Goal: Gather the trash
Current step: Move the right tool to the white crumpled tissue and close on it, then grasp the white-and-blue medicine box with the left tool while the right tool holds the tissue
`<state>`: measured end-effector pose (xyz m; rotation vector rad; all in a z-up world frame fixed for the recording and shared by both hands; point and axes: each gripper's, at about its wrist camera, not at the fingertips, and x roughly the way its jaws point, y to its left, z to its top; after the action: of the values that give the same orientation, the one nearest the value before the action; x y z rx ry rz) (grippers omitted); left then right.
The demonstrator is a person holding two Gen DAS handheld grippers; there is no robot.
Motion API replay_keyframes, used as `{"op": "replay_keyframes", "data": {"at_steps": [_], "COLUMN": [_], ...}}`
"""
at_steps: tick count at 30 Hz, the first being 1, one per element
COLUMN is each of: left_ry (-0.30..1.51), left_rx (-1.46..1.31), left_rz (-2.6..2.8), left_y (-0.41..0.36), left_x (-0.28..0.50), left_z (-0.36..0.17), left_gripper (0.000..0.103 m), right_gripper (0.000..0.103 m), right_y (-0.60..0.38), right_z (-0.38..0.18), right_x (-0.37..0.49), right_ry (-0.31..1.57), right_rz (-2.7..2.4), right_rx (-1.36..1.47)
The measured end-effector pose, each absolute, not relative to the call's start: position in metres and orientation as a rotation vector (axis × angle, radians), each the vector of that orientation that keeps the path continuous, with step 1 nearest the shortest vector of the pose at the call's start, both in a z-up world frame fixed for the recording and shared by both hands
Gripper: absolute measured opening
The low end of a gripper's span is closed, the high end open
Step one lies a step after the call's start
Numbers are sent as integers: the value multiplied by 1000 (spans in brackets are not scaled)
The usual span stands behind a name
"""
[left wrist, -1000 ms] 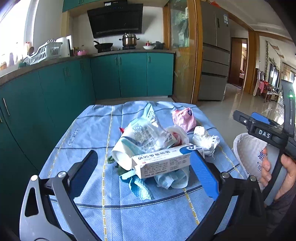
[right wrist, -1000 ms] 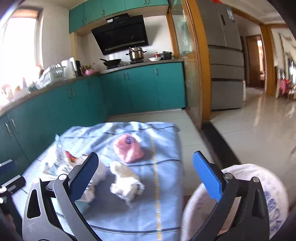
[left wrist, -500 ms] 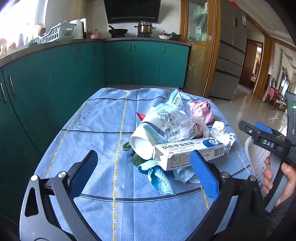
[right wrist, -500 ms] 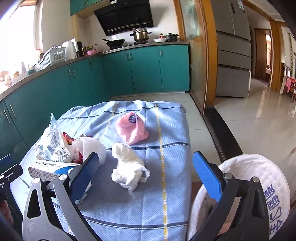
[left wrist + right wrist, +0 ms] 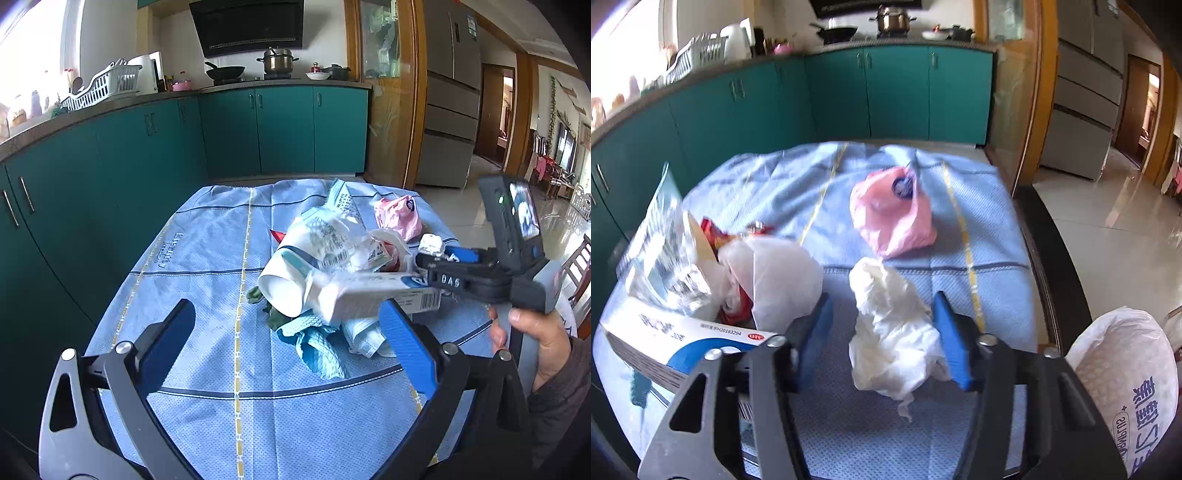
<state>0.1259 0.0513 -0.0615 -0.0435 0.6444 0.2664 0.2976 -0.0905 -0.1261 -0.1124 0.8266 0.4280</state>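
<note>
Blue woven tablecloth [image 5: 207,258] with yellow and dark stripes, printed lettering along one edge too blurred to read, spread under a heap of trash. White trash bag [image 5: 1126,380] at the table's right edge, bearing blue characters and the partly legible letters "SULPHUR", seen clearly only from the right wrist. White medicine carton [image 5: 676,343] with a blue swirl, a barcode and the code "H20183294", lying across a tipped paper cup [image 5: 284,284] and a printed clear wrapper [image 5: 332,240]. Pink plastic bag [image 5: 890,214] farther back, apart from the heap. Crumpled white tissue [image 5: 890,332] directly between the blue pads of the right gripper [image 5: 882,339], jaws narrowed around it, left pad with a visible gap, contact on the right pad not discernible. Left gripper [image 5: 284,343] spread wide, holding nothing, short of the heap, blue crumpled cloth [image 5: 317,347] between its pads. Right gripper body marked "DAS" and its holding hand [image 5: 535,343] visible only from the left wrist.
</note>
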Motion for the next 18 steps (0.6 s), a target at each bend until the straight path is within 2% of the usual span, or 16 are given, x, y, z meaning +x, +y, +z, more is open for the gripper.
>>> {"op": "replay_keyframes", "data": {"at_steps": [2, 6, 7, 18], "left_ry": [646, 644, 642, 650], "left_rx": [-55, -52, -49, -49], "left_rz": [266, 266, 266, 274], "left_y": [52, 53, 53, 54], "left_x": [125, 124, 124, 124], "left_z": [-61, -60, -60, -62], "left_gripper": [100, 100, 100, 100], "right_gripper": [50, 37, 28, 28], "right_y": [-92, -100, -102, -120], "right_z": [-130, -129, -127, -118], "right_x": [295, 293, 293, 279], "right_ry": [834, 836, 835, 813], "right_rz": [426, 434, 434, 460], "right_rx": [-128, -105, -98, -68]}}
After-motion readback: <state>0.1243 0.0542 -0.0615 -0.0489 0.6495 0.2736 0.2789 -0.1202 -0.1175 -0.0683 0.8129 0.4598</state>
